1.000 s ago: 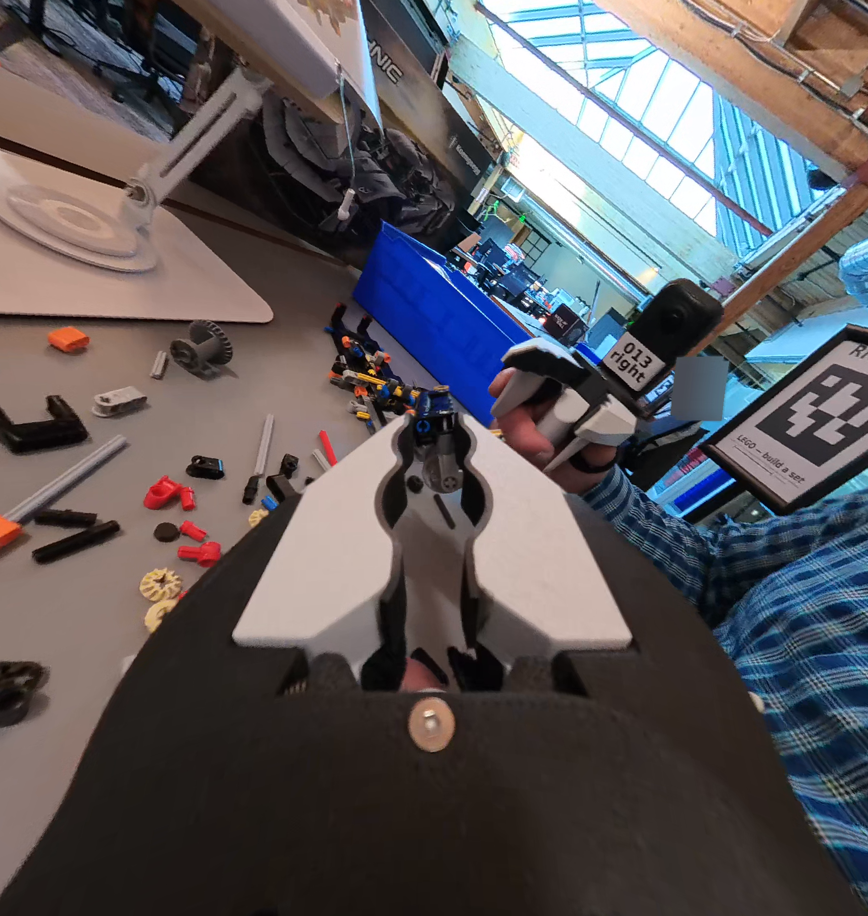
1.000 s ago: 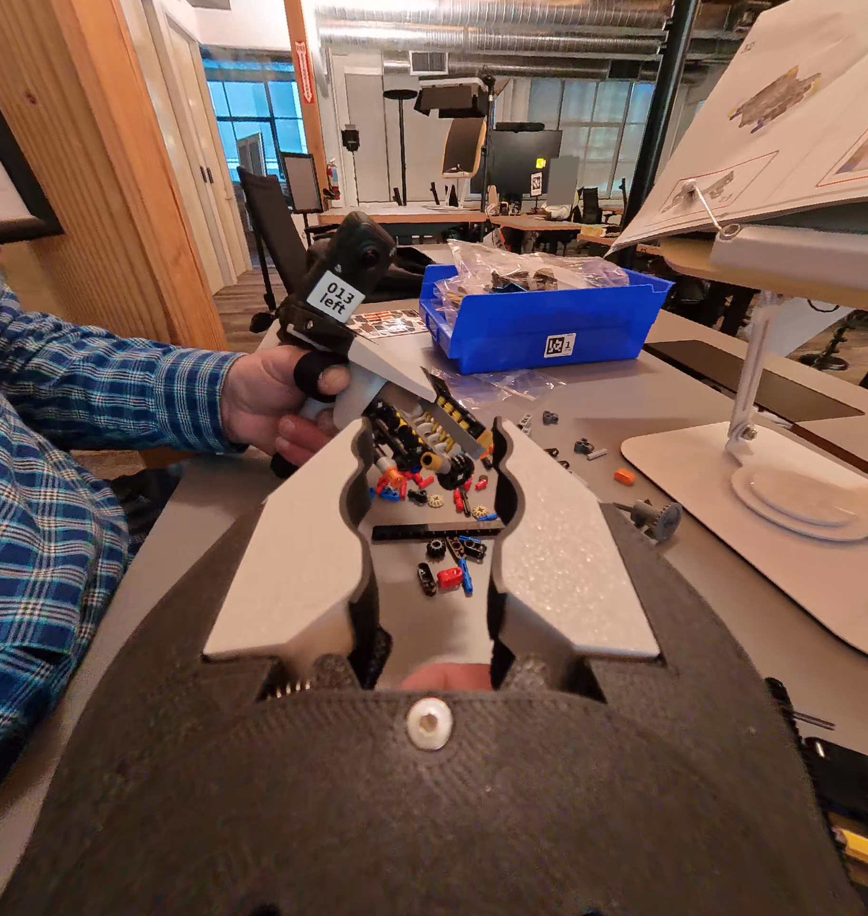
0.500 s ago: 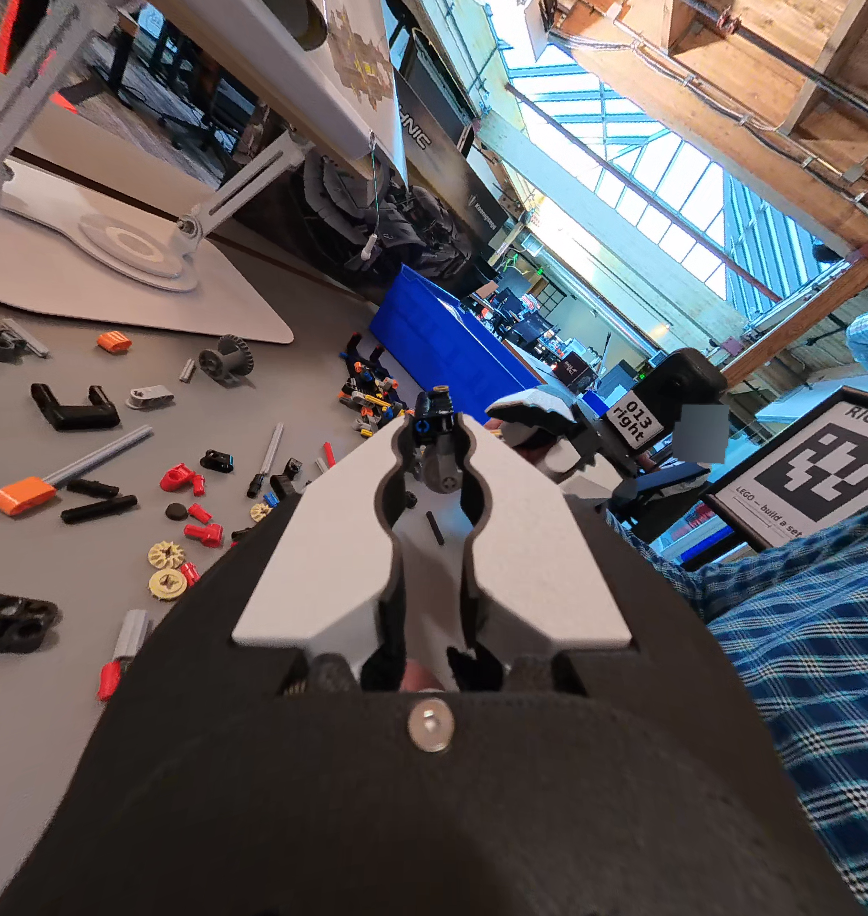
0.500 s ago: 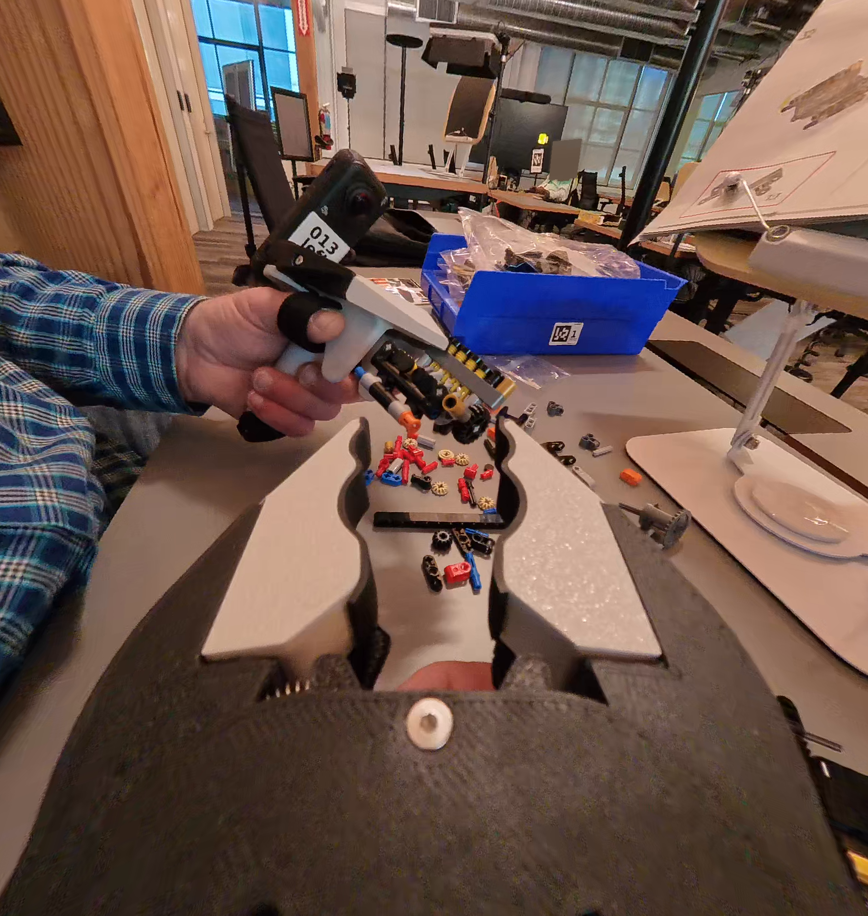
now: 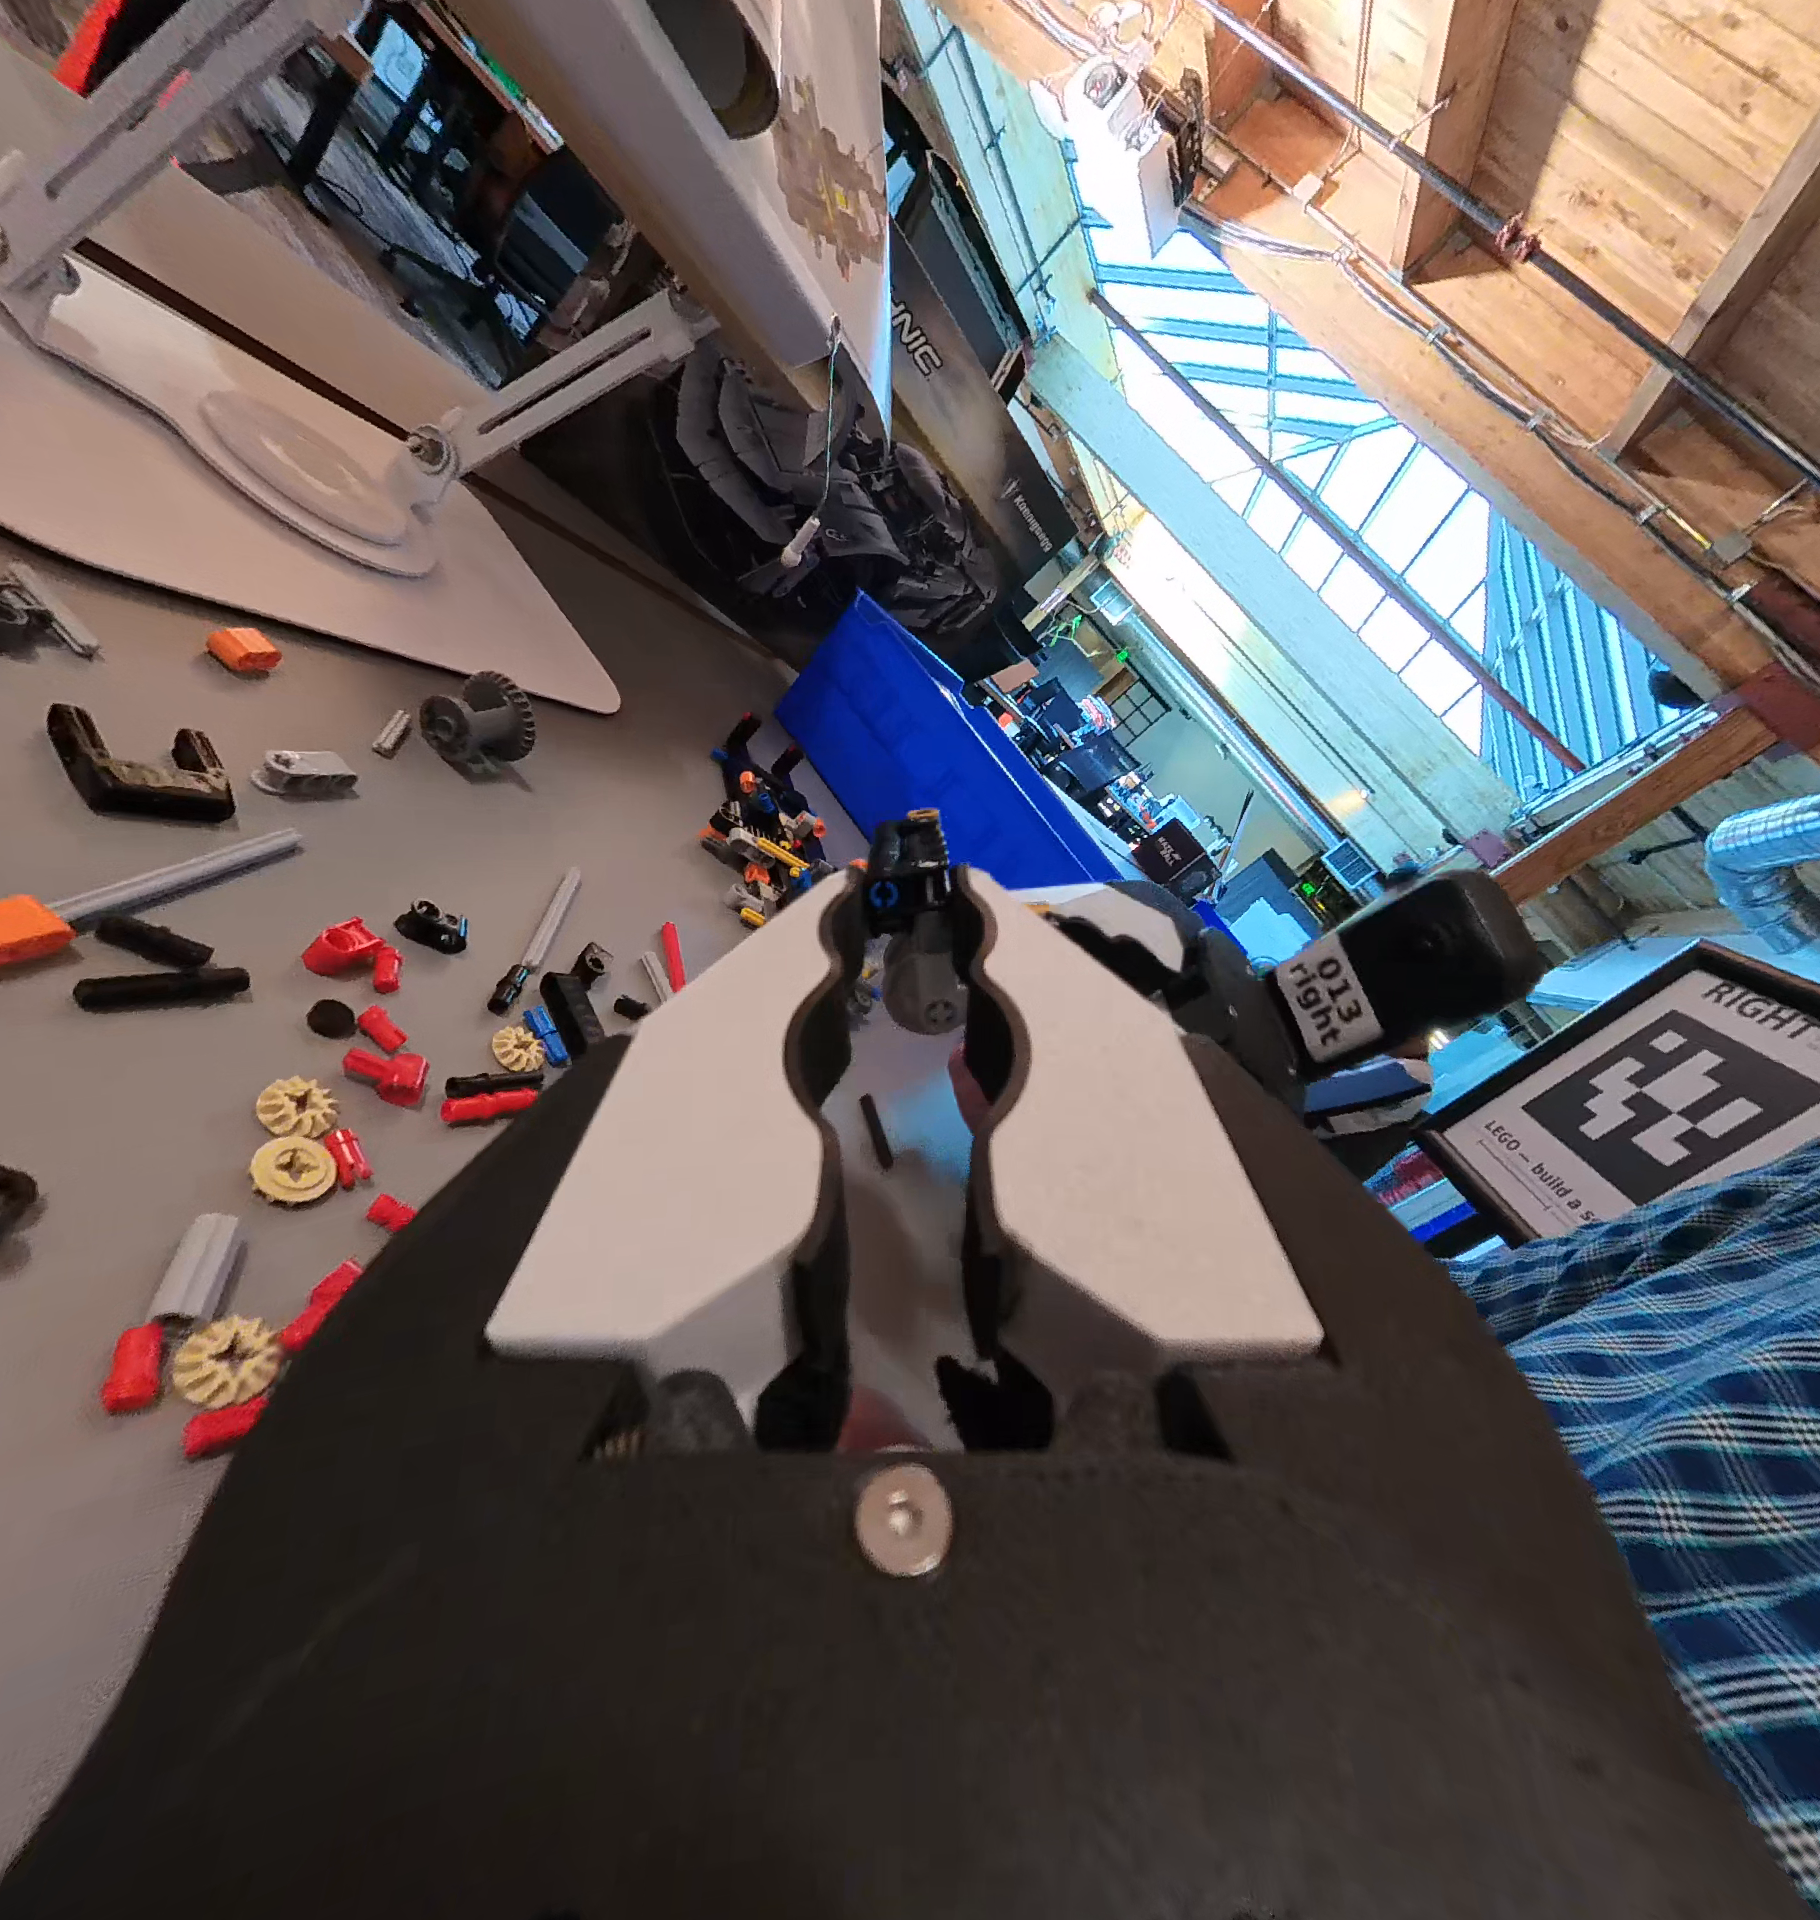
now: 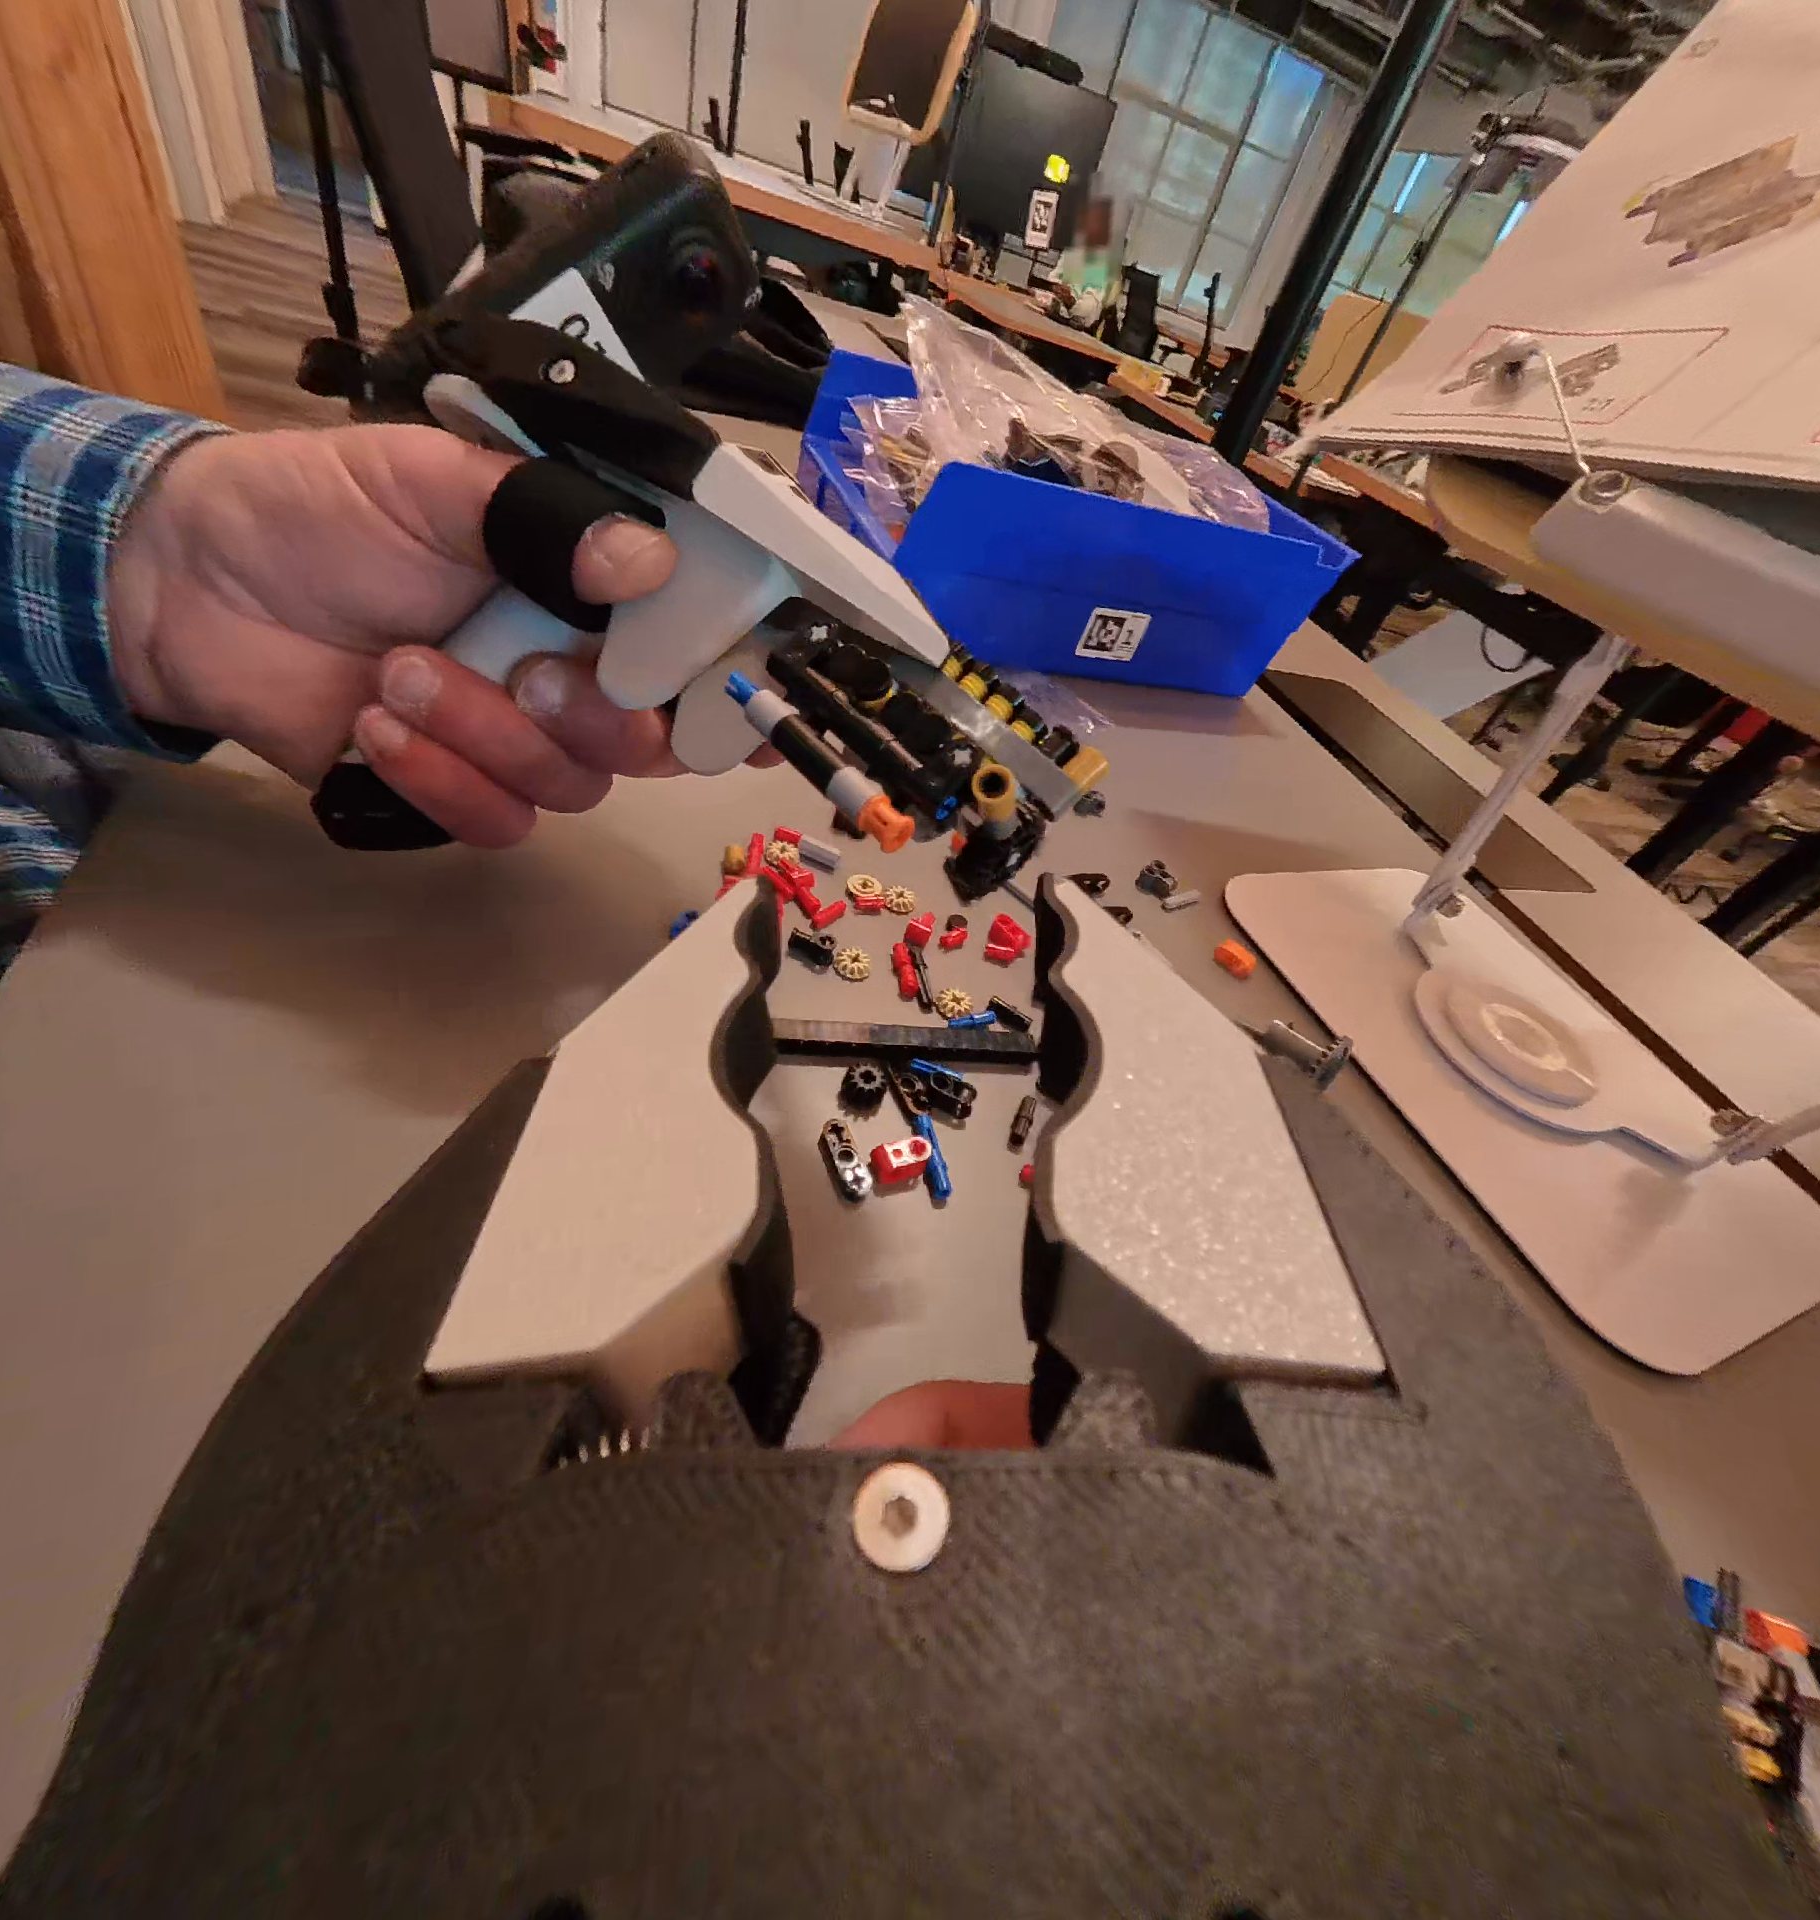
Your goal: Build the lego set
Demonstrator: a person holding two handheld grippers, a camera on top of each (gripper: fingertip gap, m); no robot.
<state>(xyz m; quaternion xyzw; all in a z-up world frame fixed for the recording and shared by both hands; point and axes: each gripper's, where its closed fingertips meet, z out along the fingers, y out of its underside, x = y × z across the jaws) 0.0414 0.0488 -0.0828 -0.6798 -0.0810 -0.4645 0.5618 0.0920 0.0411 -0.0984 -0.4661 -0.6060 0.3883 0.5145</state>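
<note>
Left tool (image 5: 911, 914) pinches the lego assembly (image 6: 927, 732) in the air, above the tabletop (image 6: 262, 1039).
The right tool (image 6: 901, 935) is spread and holds nothing; loose lego pieces (image 6: 885, 935) lie on the tabletop under it, near a blue bin (image 6: 1114, 582).

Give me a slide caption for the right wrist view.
Open right gripper above loose LEGO pieces; left gripper holds the partly built assembly aloft.

Far across my grey table (image 6: 262, 1039) sits a blue bin (image 6: 1114, 582) stuffed with clear plastic bags (image 6: 1041, 416). To my right a white stand (image 6: 1571, 1143) props up a tilted board (image 6: 1664, 260). A framed marker sign (image 5: 1664, 1101) leans nearby.
</note>
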